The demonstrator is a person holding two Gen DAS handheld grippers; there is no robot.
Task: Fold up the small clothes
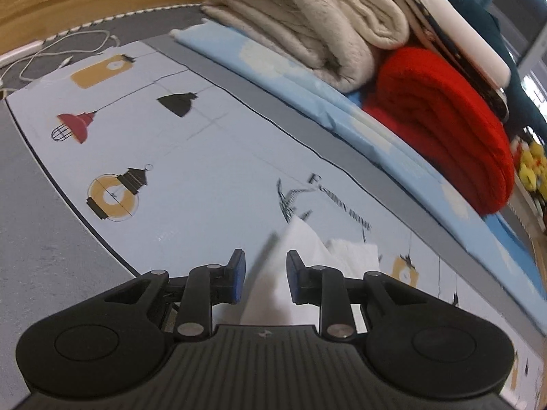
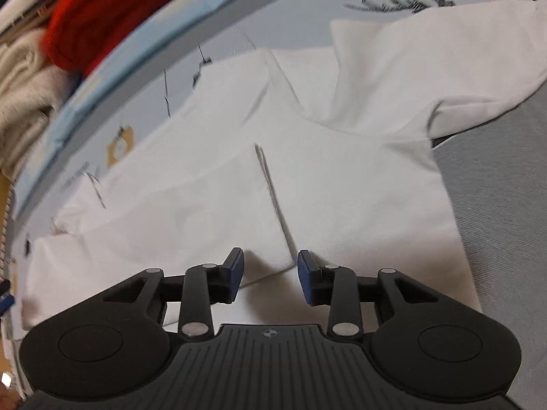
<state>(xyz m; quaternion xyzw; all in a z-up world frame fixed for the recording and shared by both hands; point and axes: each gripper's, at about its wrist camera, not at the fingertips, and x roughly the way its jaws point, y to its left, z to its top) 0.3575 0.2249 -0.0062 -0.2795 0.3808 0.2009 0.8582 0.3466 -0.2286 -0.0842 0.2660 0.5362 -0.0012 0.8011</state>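
Observation:
A small white garment (image 2: pixel 307 177) lies spread on the pale printed cloth (image 2: pixel 307 3), partly folded, with a sleeve flap folded over its left side. My right gripper (image 2: pixel 270 275) is open just above the garment's near edge, its jaws astride the corner of the folded flap. In the left wrist view a raised corner of the white garment (image 1: pixel 301 249) stands between the jaws of my left gripper (image 1: pixel 265 278), which is open and does not pinch the fabric. The rest of the garment is hidden below the left gripper.
Along the far side lie a folded beige blanket (image 1: pixel 301 24), a folded red knit (image 1: pixel 444 119) and a light blue sheet (image 1: pixel 307 95). A white cable (image 1: pixel 61 51) lies on the grey mattress (image 1: pixel 41 239) at the far left. The printed cloth (image 1: pixel 171 153) shows lamp pictures.

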